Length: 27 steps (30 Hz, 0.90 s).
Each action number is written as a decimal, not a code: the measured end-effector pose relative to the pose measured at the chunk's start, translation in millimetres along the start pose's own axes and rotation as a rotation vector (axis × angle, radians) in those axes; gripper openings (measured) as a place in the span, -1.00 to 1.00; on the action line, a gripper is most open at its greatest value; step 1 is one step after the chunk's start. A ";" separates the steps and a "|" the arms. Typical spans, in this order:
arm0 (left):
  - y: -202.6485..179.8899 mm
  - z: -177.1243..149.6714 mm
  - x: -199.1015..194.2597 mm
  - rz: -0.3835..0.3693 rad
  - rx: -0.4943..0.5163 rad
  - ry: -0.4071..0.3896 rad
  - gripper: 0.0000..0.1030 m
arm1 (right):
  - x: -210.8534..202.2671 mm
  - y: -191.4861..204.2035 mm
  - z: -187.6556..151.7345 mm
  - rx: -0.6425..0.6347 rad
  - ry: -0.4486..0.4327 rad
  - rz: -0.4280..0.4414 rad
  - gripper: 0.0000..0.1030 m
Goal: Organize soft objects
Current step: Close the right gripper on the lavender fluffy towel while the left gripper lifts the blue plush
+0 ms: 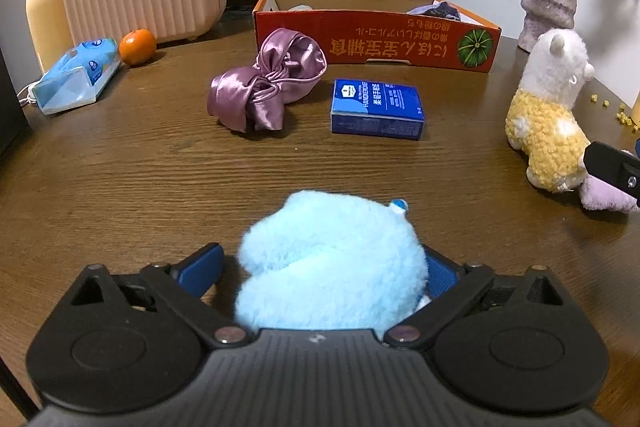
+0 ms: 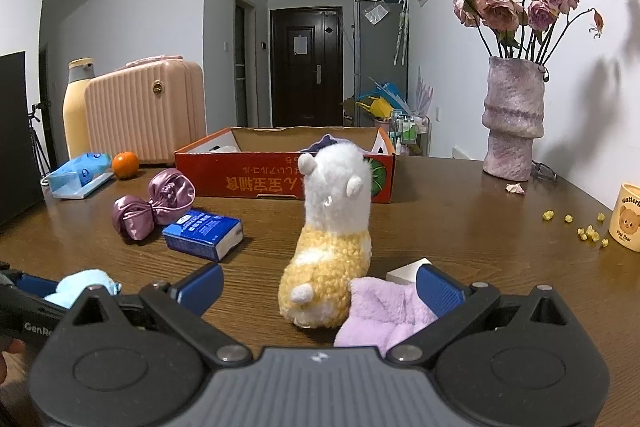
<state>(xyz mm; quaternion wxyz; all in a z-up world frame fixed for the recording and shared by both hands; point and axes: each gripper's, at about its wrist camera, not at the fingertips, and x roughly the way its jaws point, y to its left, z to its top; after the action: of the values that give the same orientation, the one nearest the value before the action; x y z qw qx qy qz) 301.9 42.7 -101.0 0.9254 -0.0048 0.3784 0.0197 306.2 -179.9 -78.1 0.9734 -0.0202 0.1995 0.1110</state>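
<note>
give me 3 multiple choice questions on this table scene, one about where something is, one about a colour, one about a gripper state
1. Where does the blue box lie?
A. inside the orange carton
B. on the table in front of the orange carton
C. on top of the pink case

2. What colour is the satin pouch?
A. green
B. black
C. mauve purple

3. What is the state of the right gripper?
A. open, with the alpaca plush and lilac cloth between its fingers
B. shut on the orange
C. shut on the blue box

Answers:
1 B: it rests on bare wood, short of the orange carton.
2 C: its shiny fabric is mauve.
3 A: the fingers stand wide apart beside the alpaca plush and lilac cloth.
</note>
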 end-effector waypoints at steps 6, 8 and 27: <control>-1.1 1.2 -3.9 -0.017 0.007 -0.030 0.53 | -4.1 3.6 -0.3 -0.019 -0.018 0.000 1.00; -0.1 1.4 -5.6 -0.027 0.002 -0.038 0.53 | -3.6 3.4 -0.2 -0.022 -0.013 0.000 1.00; 6.8 3.3 -29.7 -0.031 -0.033 -0.174 0.53 | 12.6 -48.0 -1.4 0.051 0.068 -0.221 1.00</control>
<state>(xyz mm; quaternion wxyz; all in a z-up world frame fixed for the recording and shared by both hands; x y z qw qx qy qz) 282.8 48.6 -77.7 0.9548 -0.0243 0.2960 0.0117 327.7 -224.2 -84.5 0.9725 -0.0209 0.2318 -0.0028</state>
